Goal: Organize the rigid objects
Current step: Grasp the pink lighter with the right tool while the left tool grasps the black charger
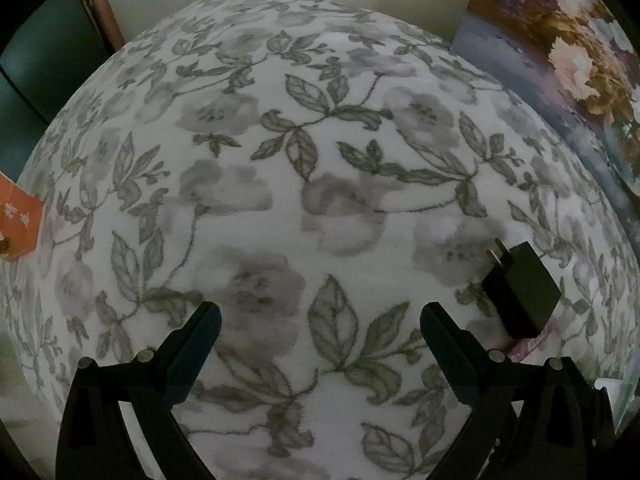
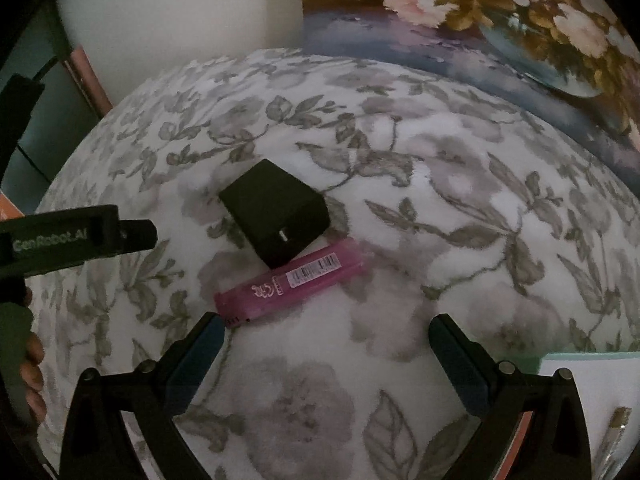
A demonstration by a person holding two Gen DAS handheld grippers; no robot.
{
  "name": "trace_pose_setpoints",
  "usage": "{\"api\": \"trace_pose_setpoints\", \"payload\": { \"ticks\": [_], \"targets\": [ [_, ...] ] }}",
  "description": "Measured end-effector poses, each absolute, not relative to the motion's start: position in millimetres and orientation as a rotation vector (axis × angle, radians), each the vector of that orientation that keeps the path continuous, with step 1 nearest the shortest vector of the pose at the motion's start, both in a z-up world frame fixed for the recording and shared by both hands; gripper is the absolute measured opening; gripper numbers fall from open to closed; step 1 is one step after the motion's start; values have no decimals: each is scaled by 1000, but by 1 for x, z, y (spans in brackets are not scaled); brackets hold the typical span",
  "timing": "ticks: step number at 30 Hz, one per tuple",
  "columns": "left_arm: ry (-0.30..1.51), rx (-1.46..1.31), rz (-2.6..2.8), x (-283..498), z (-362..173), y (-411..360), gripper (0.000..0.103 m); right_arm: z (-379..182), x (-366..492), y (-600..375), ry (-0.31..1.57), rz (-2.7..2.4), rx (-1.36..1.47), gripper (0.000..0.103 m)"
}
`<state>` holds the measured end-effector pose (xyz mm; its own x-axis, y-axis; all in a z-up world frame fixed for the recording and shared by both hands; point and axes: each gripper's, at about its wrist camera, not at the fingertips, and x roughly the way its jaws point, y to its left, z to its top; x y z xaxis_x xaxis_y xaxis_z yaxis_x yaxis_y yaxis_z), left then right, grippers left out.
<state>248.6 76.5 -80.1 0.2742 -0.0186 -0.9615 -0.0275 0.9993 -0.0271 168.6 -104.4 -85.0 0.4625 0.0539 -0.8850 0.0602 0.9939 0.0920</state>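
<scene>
A black plug-in charger (image 2: 276, 216) lies on the flower-patterned cloth (image 2: 440, 220), with a flat pink case (image 2: 292, 286) touching its near side. My right gripper (image 2: 324, 330) hovers open just in front of them; its left fingertip is close to the pink case's near end. In the left wrist view the charger (image 1: 520, 294) lies to the right of my open left gripper (image 1: 320, 318), its prongs pointing away, and a sliver of the pink case (image 1: 528, 346) shows under it. Nothing is between the left fingers. The left gripper's body (image 2: 76, 240) shows at the left edge of the right wrist view.
A flower painting (image 2: 500, 28) leans along the back right. An orange packet (image 1: 18, 224) sits at the cloth's left edge. A pale green-edged box (image 2: 592, 392) with a small stick-like item stands at the near right. A person's hand (image 2: 30, 364) holds the left gripper. A white wall is behind.
</scene>
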Motion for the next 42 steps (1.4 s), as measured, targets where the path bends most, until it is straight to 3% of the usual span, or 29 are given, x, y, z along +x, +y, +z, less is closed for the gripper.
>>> {"api": "trace_pose_setpoints", "payload": {
  "ticks": [19,22,24,42],
  "targets": [
    [1333,-29,-4,250,-98,73,100,-93,188,-91,1039,-22,13,101],
    [1333,-29,-7,251,-99,72,100,-91,188,-88,1036,-25,13,95],
    [1331,-29,-9,251,-98,72,100,-89,186,-86,1024,-17,8,83],
    [1282,-21,-62,246,-71,47,100,-67,165,-126,982,-71,120,83]
  ]
}}
